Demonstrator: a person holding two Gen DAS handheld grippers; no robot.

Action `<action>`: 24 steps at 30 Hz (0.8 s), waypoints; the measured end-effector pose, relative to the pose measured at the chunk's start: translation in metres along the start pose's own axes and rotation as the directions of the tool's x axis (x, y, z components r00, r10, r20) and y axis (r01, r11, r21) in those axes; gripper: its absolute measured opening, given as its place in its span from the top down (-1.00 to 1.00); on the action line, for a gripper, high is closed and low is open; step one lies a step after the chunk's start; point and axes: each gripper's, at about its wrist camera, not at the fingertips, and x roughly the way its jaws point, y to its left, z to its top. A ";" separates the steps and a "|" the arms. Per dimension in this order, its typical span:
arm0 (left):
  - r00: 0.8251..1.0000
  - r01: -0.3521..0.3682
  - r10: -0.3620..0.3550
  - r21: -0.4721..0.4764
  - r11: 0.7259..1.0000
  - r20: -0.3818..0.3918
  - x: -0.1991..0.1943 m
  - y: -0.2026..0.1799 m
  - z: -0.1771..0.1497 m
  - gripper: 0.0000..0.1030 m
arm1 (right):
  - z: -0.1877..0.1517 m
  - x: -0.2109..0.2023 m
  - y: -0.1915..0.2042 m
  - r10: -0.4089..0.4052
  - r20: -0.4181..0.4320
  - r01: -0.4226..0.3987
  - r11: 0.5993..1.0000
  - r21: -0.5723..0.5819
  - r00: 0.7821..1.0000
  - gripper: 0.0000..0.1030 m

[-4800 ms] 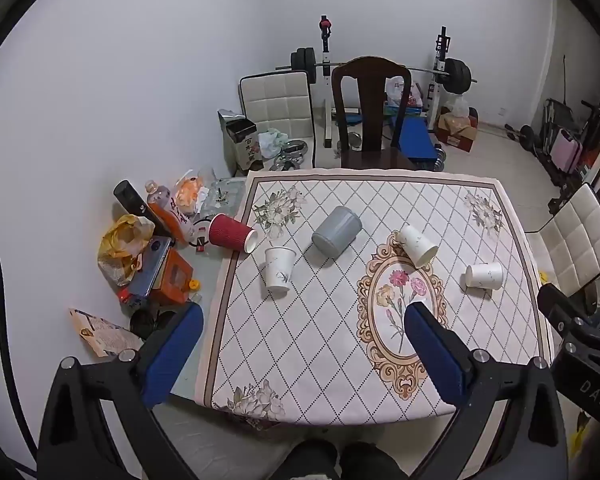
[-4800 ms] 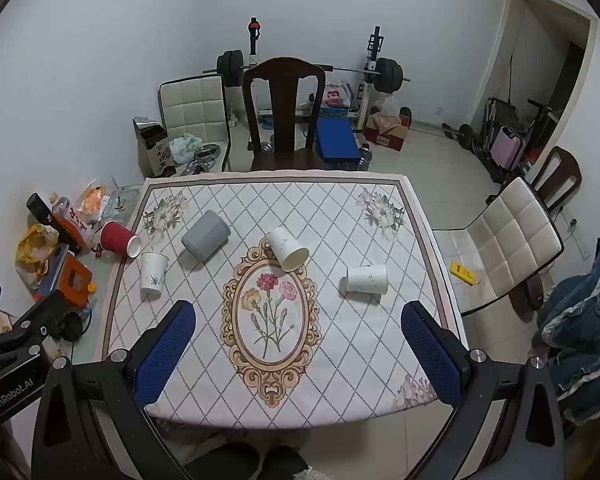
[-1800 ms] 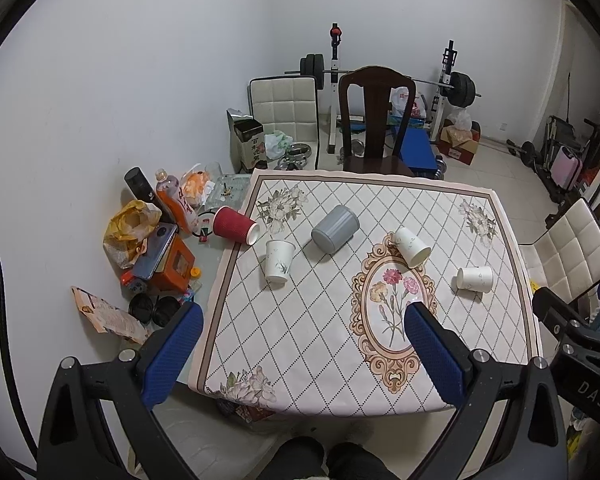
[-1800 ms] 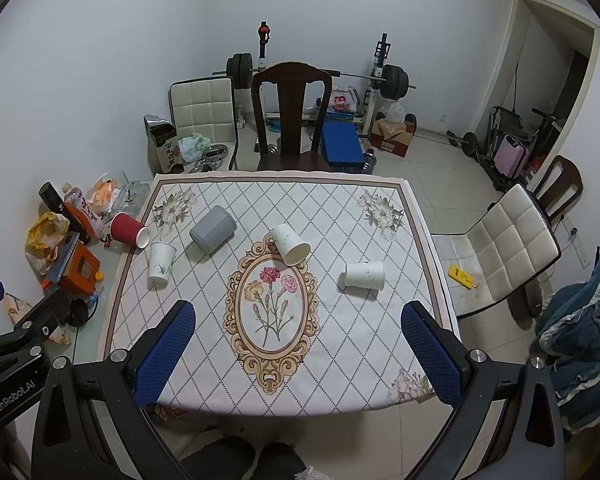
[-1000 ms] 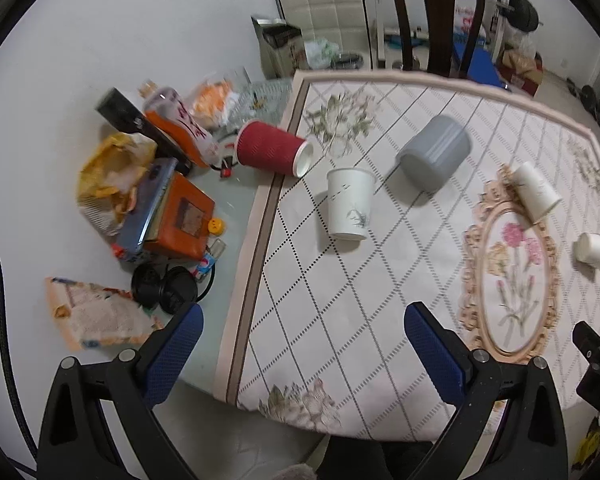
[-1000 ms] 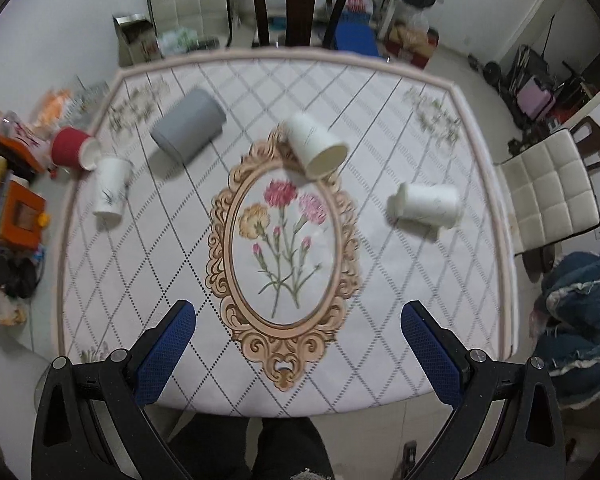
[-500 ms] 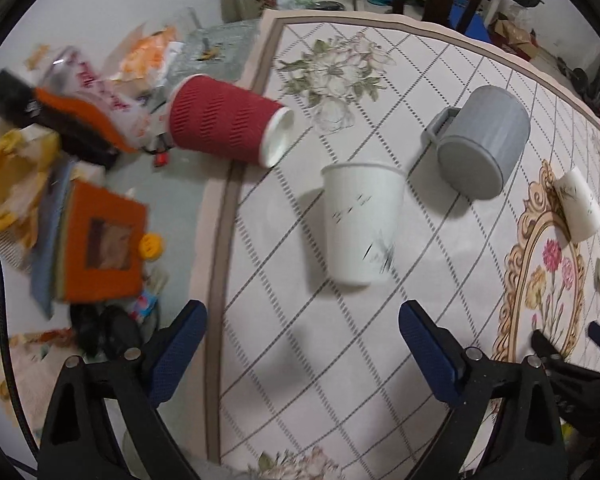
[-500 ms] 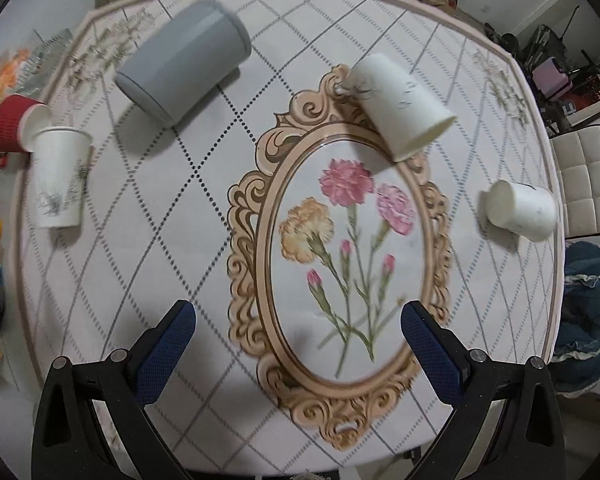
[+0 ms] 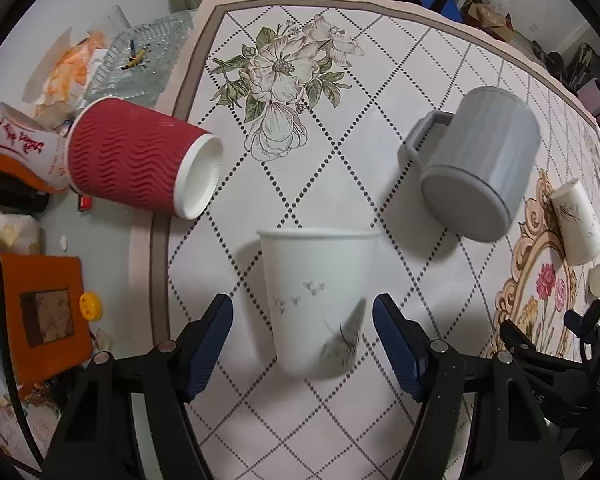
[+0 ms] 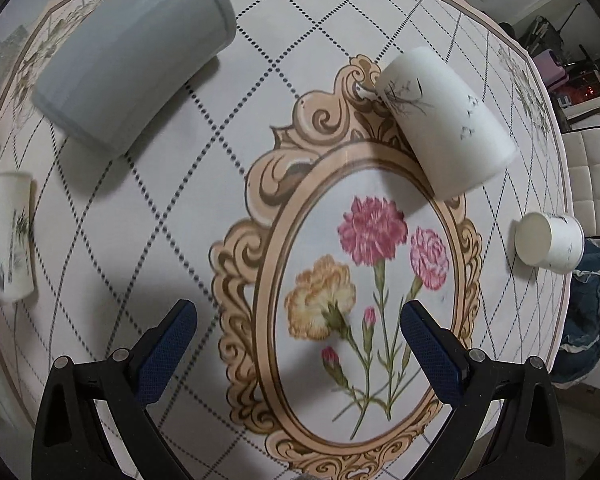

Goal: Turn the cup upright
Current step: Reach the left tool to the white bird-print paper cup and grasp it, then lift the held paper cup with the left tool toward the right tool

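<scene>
A white paper cup (image 9: 316, 300) with a grey feather print lies on the patterned tablecloth (image 9: 300, 184), rim facing away from me. My left gripper (image 9: 302, 334) is open, its blue pads on either side of the cup's lower half, not touching it. The cup also shows at the left edge of the right wrist view (image 10: 6, 236). My right gripper (image 10: 300, 336) is open and empty above the flower medallion (image 10: 360, 264). A grey mug (image 9: 480, 160) lies on its side to the right of the cup.
A red ribbed cup (image 9: 136, 160) lies on its side at the table's left edge. Two more white paper cups (image 10: 440, 120) (image 10: 548, 240) lie on their sides to the right. Clutter, an orange box (image 9: 40, 312) and bags sit left of the table.
Both grippers have come down close to the table. The left gripper has moved forward so its open pads now flank the white cup. The right gripper has lowered over the medallion.
</scene>
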 end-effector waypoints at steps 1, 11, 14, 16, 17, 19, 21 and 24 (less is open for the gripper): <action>1.000 0.002 -0.002 0.001 1.000 -0.003 0.003 0.001 0.002 -0.22 | 0.003 0.001 0.002 -0.003 -0.001 0.003 1.000 -0.001 1.000 -0.99; 1.000 -0.017 0.017 0.019 1.000 0.008 0.006 0.005 0.007 0.01 | 0.016 0.001 0.015 -0.016 -0.005 0.016 1.000 -0.019 1.000 -0.99; 1.000 -0.024 0.024 0.020 0.999 0.015 0.000 0.005 0.001 0.01 | 0.015 0.000 0.013 -0.015 0.002 0.015 1.000 -0.022 1.000 -0.99; 0.999 -0.028 0.027 0.023 0.999 0.021 -0.007 0.001 -0.005 0.02 | 0.015 -0.007 0.016 -0.014 0.007 0.014 1.000 -0.022 1.000 -0.99; 0.999 -0.028 0.027 0.023 0.999 0.026 -0.012 -0.001 -0.008 0.02 | 0.013 -0.008 0.012 -0.012 0.011 0.012 1.000 -0.023 1.000 -0.99; 0.999 -0.030 0.029 0.027 0.999 0.035 -0.022 -0.006 -0.014 0.02 | 0.007 -0.012 0.006 -0.008 0.022 0.009 1.000 -0.024 1.000 -0.99; 0.998 -0.038 0.037 0.033 0.999 0.046 -0.026 -0.013 -0.009 0.02 | 0.003 -0.017 0.000 -0.003 0.031 0.004 1.000 -0.024 1.000 -0.99; 0.998 -0.042 0.040 0.042 0.998 0.056 -0.045 -0.029 -0.029 0.02 | -0.007 -0.023 -0.015 0.011 0.041 -0.010 1.000 -0.023 0.999 -0.99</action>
